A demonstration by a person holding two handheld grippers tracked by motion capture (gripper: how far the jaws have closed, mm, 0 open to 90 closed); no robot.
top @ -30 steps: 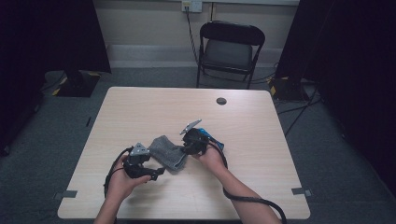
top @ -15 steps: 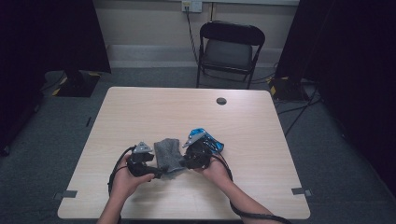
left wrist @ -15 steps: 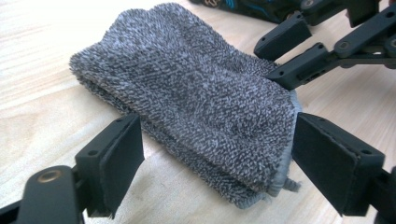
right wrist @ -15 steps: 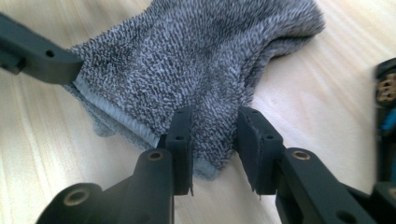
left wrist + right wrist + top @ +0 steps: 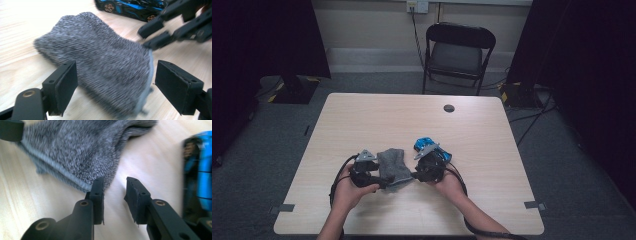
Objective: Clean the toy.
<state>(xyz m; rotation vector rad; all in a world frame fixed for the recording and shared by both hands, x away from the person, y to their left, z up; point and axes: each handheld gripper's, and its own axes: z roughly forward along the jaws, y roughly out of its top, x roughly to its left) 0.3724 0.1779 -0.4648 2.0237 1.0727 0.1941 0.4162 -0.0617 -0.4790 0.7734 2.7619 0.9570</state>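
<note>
A grey knitted cloth [image 5: 392,166] that looks like a sock lies on the table [image 5: 377,115] between the two hands. In the left gripper view the cloth [image 5: 100,57] spreads between the wide-apart jaws of my left gripper [image 5: 117,75], which is open. My right gripper [image 5: 113,185] is open by a narrow gap with bare table in it, its left jaw against the cloth's hem [image 5: 75,157]. A blue and black toy car [image 5: 427,146] sits just behind the right hand. In the high view, left gripper [image 5: 381,180] and right gripper [image 5: 414,176] face each other across the cloth's near end.
A round dark grommet [image 5: 449,108] is set into the table near its far edge. A black folding chair [image 5: 457,52] stands behind the table. Cables trail from both grippers toward the near edge.
My right gripper has come down from a raised pose to table level at the cloth's right hem. The left gripper has edged closer, and the cloth lies flatter.
</note>
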